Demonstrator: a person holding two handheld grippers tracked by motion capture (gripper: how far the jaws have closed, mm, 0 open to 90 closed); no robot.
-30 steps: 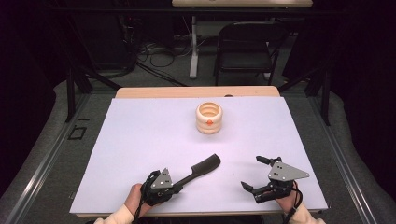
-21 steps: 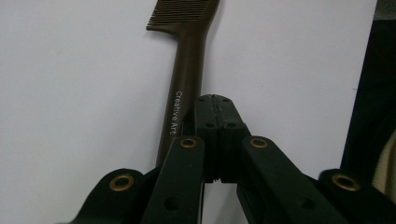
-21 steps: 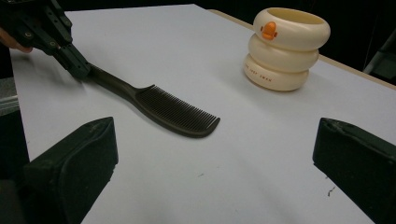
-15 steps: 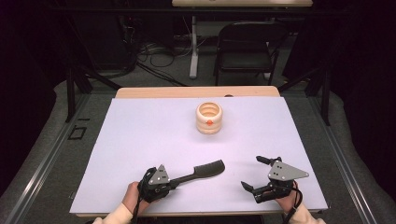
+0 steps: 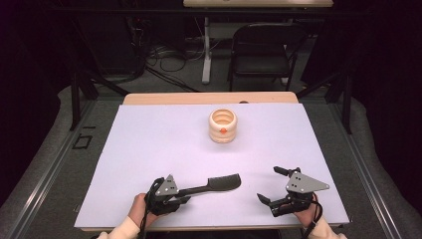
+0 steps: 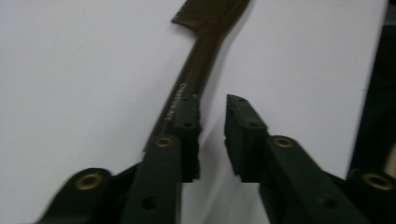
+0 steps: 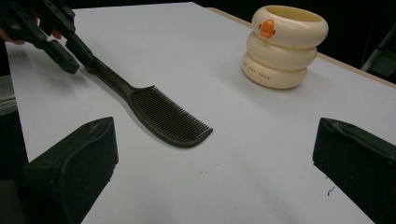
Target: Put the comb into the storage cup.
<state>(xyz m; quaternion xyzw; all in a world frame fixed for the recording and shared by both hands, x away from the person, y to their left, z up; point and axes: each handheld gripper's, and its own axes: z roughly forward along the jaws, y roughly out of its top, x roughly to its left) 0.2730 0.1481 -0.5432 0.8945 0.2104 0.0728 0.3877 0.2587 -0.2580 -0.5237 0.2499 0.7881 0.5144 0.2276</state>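
Lowered flat now, the comb (image 5: 211,184) lies beside the slightly parted left hand-held gripper (image 5: 180,194).

high: above, facing forward-down | gripper views: low, close along jaws | shared: comb (image 5: 219,183)

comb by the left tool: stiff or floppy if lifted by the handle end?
Probably stiff: the comb lies straight, with a thick moulded handle. Likely light, being thin and flat. It may pivot or droop, since the toothed head sits far from the left tool.

Matt dark plastic comb (image 7: 154,109); glossy cream plastic holder (image 7: 282,44).
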